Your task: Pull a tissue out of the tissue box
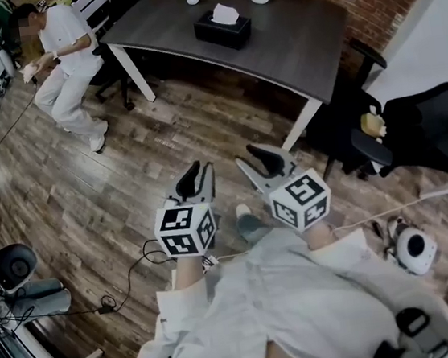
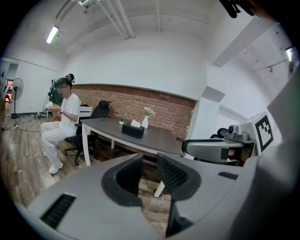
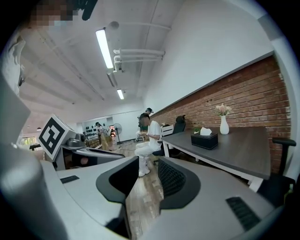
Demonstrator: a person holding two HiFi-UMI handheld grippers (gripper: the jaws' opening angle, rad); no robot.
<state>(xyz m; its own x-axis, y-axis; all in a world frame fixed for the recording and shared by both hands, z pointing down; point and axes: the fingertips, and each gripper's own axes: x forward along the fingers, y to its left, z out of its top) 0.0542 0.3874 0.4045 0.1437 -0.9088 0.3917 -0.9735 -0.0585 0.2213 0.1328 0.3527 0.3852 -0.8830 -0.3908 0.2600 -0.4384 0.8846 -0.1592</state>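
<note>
At six o'clock in the head view, you hold the left gripper (image 1: 200, 170) and the right gripper (image 1: 258, 158) side by side above the wood floor (image 1: 128, 186). In its own view, your left gripper's jaws stand a narrow gap apart and released, with nothing between the ribbed pads (image 2: 171, 174). Your right gripper's jaws are spread wider and also bare. Each marker cube (image 1: 186, 229) carries black-and-white square patterns, no words. Up at twelve o'clock, well apart from both grippers, the black tissue box (image 1: 223, 30) sits on the dark table (image 1: 296, 43), a white tissue (image 1: 225, 13) sticking up from its top.
</note>
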